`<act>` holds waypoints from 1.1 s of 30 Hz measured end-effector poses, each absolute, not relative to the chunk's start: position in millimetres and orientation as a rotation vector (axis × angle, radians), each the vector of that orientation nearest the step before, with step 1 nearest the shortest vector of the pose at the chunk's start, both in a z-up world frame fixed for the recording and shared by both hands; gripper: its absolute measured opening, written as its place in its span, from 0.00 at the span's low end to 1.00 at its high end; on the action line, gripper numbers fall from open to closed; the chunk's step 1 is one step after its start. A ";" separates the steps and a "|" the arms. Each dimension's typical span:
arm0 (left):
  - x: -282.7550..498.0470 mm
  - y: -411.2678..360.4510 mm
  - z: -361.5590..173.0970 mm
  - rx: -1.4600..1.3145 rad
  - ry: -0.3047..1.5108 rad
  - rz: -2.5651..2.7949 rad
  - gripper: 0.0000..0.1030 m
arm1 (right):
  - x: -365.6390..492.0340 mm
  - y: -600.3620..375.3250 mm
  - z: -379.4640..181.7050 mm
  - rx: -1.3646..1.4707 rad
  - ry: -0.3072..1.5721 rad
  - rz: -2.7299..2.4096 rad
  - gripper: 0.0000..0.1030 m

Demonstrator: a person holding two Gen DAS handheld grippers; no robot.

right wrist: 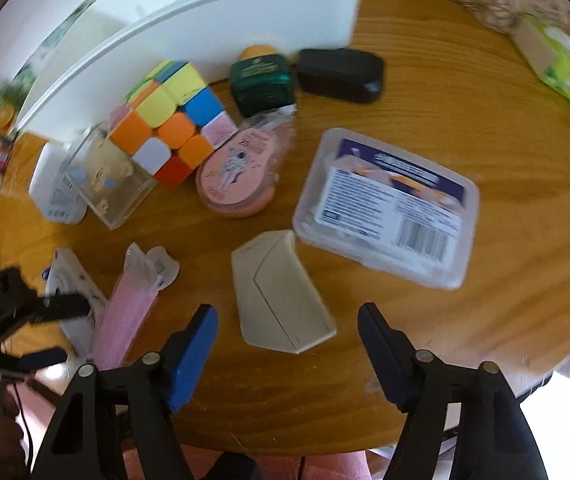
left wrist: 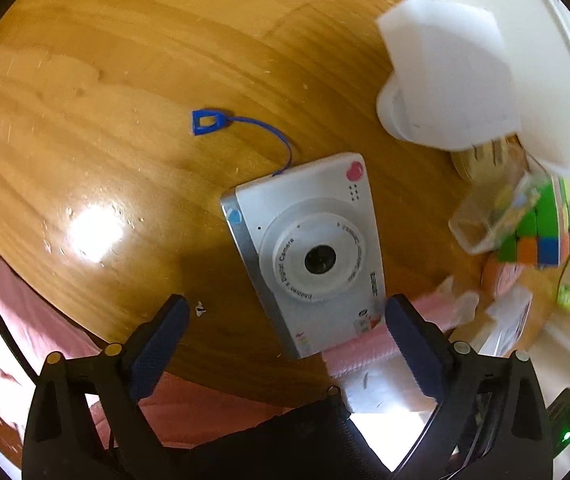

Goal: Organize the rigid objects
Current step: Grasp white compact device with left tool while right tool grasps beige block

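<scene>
Left wrist view: the left gripper point(left wrist: 285, 320) hangs spread wide and empty over the white toy camera point(left wrist: 309, 252), lying lens-up on the wooden table point(left wrist: 125, 80). The right gripper point(right wrist: 287, 334), likewise released, frames a beige case point(right wrist: 277, 292), near the colourful cube point(right wrist: 169, 120).

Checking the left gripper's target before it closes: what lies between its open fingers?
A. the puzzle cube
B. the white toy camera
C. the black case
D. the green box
B: the left gripper is open, and the white toy camera lies lens-up on the table between its fingers.
</scene>
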State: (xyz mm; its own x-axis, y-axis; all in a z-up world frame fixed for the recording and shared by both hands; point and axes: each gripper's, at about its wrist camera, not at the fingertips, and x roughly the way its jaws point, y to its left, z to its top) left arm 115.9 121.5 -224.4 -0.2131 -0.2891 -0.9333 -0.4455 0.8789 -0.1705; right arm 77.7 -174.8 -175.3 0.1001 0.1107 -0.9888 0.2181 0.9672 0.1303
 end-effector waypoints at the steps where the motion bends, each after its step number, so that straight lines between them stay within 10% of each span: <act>1: 117.1 119.0 -232.7 -0.571 1.808 0.174 0.93 | 83.1 -173.7 -178.4 0.263 1.491 -0.051 0.66; 18: 99.2 134.9 -238.9 -0.641 1.748 0.509 0.88 | 126.1 -136.7 -203.9 -0.115 1.638 0.266 0.59; 33: 119.1 99.6 -221.6 -0.655 1.756 0.512 0.59 | 127.5 -131.9 -183.7 -0.188 1.655 0.346 0.47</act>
